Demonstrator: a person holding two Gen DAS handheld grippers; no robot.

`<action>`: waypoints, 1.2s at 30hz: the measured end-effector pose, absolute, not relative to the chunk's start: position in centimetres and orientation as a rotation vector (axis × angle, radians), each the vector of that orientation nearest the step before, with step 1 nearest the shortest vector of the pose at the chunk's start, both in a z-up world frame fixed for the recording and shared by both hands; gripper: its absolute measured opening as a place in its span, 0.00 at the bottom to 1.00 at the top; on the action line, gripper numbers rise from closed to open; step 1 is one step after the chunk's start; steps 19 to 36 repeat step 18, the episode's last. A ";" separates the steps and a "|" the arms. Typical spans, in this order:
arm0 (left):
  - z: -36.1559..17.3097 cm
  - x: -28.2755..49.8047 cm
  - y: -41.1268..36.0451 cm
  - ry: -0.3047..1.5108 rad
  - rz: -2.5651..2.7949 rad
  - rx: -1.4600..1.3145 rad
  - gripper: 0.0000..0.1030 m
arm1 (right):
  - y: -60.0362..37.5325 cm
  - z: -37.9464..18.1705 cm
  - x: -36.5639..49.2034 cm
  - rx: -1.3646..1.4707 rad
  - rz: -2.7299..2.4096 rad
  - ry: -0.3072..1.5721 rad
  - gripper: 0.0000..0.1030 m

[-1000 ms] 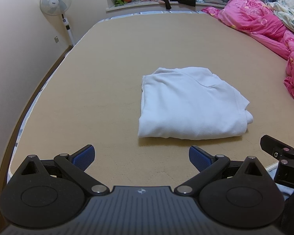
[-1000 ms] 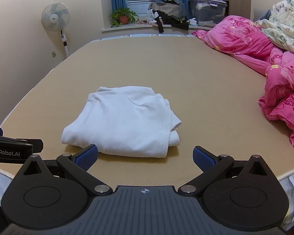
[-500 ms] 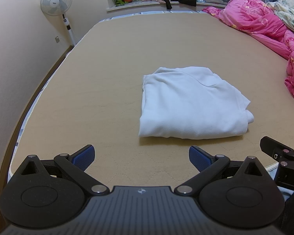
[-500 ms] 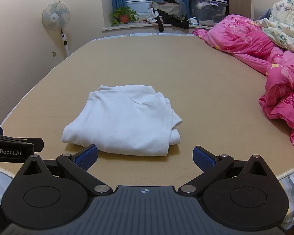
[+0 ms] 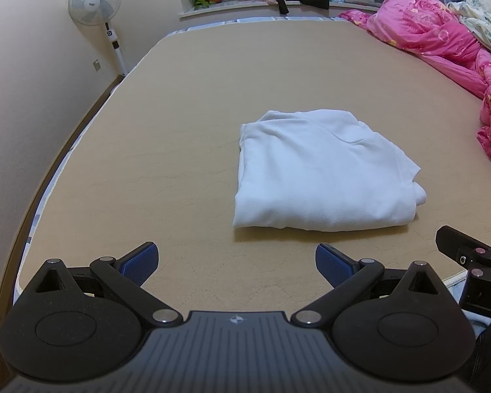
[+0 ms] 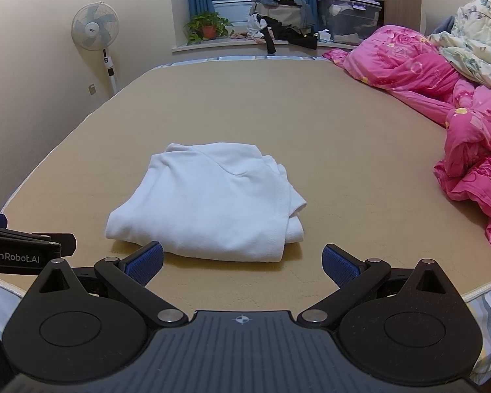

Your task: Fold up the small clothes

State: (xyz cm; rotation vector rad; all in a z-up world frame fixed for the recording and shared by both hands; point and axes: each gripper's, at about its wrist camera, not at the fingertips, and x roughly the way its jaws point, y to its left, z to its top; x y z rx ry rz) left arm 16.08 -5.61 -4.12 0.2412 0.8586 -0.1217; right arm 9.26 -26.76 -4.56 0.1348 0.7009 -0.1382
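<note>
A white garment point(image 5: 320, 173) lies folded into a compact rectangle on the tan mattress point(image 5: 180, 131), near its front edge. It also shows in the right wrist view point(image 6: 209, 203). My left gripper point(image 5: 235, 262) is open and empty, just short of the garment and to its left. My right gripper point(image 6: 242, 262) is open and empty, right at the garment's near edge, with its left pad point(image 6: 147, 260) close to the fold. Each gripper shows at the edge of the other's view.
A pink quilt point(image 6: 442, 98) and a floral quilt point(image 6: 474, 52) are piled along the mattress's right side. A standing fan point(image 5: 96, 6) is by the left wall. A potted plant point(image 6: 208, 28), piled clothes and a storage box sit on the far windowsill.
Both grippers have tilted or lifted slightly, so the garment sits a little lower in the views. The garment has not moved and both grippers stay open.
</note>
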 end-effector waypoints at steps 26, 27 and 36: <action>-4.1 15.9 -5.4 0.841 -0.111 0.254 0.99 | -26.9 -4.5 9.4 0.135 -0.126 0.703 0.99; -4.1 15.9 -5.4 0.841 -0.111 0.254 0.99 | -26.9 -4.5 9.4 0.135 -0.126 0.703 0.99; -4.1 15.9 -5.4 0.841 -0.111 0.254 0.99 | -26.9 -4.5 9.4 0.135 -0.126 0.703 0.99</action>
